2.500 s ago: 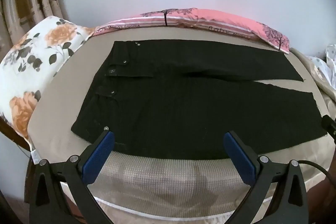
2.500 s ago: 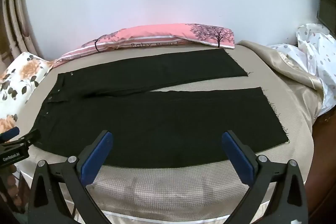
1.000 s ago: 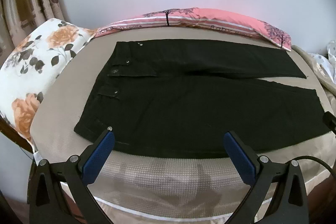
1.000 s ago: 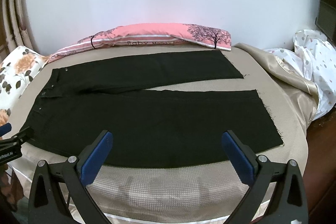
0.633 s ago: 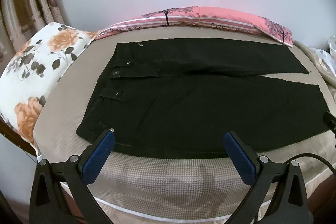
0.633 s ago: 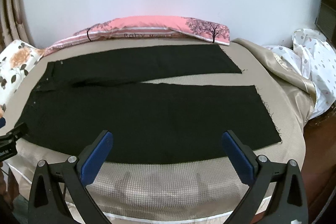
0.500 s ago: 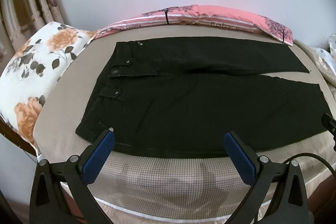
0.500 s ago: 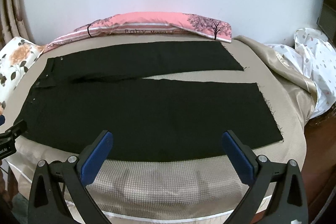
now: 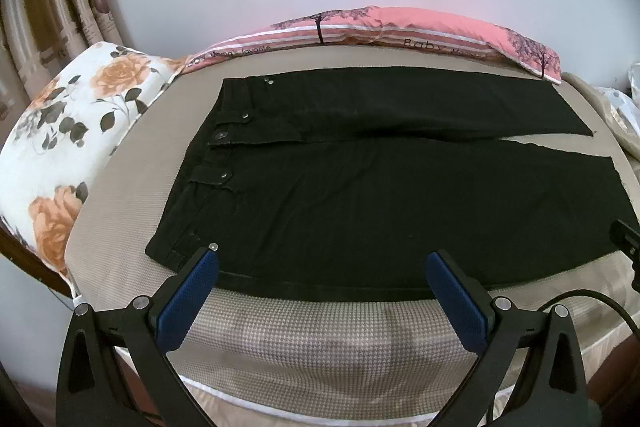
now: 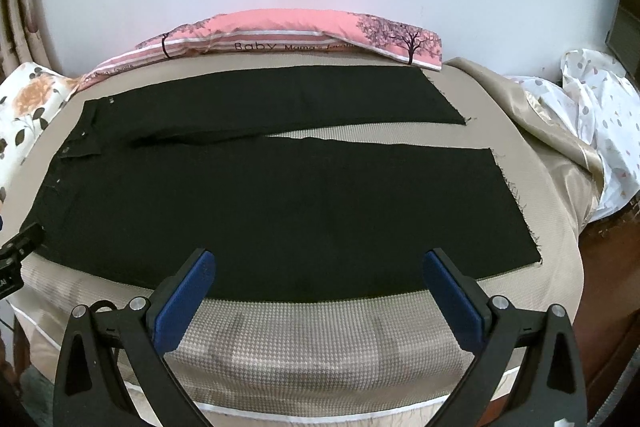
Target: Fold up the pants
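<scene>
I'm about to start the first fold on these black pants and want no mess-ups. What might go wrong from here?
1. The near edge of the pants lies flat on the mattress cover; the open right tool or left tool might pinch the cover too.
2. The legs splay apart toward the hems, so the fold may land uneven.
3. A cable near the hem could snag the cloth.

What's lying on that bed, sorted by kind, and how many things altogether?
Pants: 1
Pillows: 2, floral and pink
Spotted sheet: 1
Total: 4
</scene>
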{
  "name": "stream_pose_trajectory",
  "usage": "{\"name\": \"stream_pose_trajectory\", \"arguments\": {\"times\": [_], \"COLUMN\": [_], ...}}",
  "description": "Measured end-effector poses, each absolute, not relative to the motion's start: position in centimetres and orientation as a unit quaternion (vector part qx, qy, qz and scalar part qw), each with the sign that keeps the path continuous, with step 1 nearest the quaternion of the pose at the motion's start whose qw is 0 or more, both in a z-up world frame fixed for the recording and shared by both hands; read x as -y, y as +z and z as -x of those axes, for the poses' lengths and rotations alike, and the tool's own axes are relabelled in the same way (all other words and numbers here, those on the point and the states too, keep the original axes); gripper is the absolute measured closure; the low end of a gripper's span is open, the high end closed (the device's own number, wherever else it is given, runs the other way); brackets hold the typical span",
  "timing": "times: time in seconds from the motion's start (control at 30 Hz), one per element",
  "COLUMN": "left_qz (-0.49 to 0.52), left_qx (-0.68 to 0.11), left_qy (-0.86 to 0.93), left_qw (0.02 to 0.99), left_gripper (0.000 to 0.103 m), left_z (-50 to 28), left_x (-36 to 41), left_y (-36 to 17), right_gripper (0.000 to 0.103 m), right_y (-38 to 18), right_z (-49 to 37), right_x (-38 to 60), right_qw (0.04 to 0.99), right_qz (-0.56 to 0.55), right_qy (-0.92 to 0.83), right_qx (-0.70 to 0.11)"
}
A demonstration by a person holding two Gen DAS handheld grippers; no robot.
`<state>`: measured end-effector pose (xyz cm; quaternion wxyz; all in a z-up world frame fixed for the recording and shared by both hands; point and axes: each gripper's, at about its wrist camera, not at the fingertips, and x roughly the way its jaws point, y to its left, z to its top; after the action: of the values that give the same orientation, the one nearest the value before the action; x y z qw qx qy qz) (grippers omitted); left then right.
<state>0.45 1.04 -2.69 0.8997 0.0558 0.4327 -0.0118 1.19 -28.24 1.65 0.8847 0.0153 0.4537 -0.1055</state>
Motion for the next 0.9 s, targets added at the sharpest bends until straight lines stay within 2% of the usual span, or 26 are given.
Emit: {"name": "stream_pose_trajectory", "arguments": {"times": [0.9], "left_qz": [-0.046], "left_qx": [-0.446], "left_qy": [-0.023], "left_qw": [0.894], "left_gripper": [0.0], "left_z": [-1.3], "left_x": [-1.3], "left_y": [-3.8], "right_gripper": [0.0], "right_y": [0.6], "right_z": [-2.3], "right_x": [29.3], "right_qw": [0.875], "right_qz": [-0.05], "right_qy": [-0.102], "right_qx": [-0.47]}}
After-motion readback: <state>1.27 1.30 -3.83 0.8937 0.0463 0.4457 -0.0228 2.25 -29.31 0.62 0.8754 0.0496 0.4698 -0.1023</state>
